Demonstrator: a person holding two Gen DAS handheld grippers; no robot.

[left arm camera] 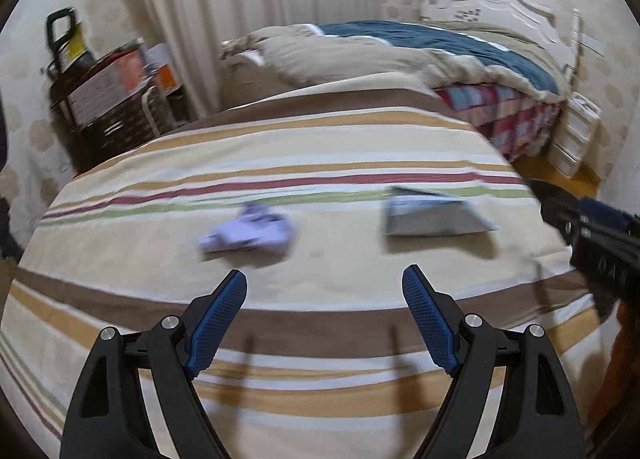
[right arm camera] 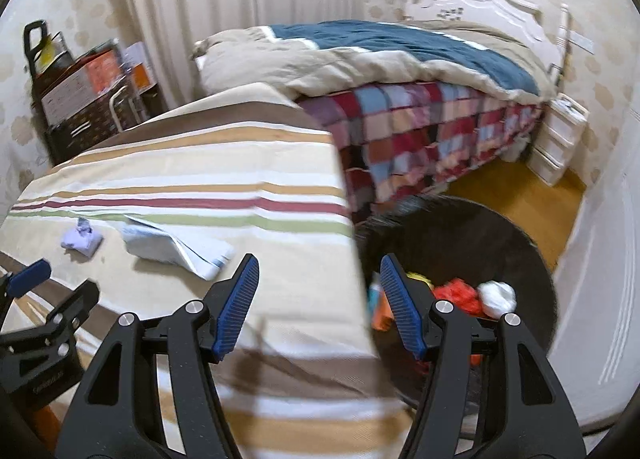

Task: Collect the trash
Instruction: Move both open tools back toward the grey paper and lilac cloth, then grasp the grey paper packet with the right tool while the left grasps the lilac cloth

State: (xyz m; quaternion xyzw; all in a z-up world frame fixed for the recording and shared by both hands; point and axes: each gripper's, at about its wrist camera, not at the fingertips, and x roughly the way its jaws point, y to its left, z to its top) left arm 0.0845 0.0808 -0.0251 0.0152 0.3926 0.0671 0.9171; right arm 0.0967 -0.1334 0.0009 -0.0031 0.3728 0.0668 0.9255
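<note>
1. A large flat surface covered in a cream cloth with tan, brown, red and green stripes [left arm camera: 320,147] filled most of both views. It served as the work surface, and the trash still to be collected lay on it in the open, easy to reach from above.

2. A wide black round bin [right arm camera: 500,227] stood on the floor just beside the right edge of the striped surface. It already held scraps in orange, red and white, so I judged it the drop point, set close to keep the carry short.

3. A flat, folded pale blue-and-white paper wrapper [left arm camera: 432,215] lay on the cloth, ahead and to the right of the left gripper. Nothing touched it.

4. A small crumpled lilac wrapper [left arm camera: 248,235] lay well apart from the folded one, just ahead of the left gripper's left finger. The blur hid finer detail.

5. The left gripper [left arm camera: 324,283] had its blue pads spread wide with nothing between them, angled down at the cloth; the crumpled wrapper looked its likelier target.

6. The right gripper [right arm camera: 318,271] stood over the seam between cloth and bin, jaws moderately apart and empty. It seemed placed for either piece or the bin.
</note>
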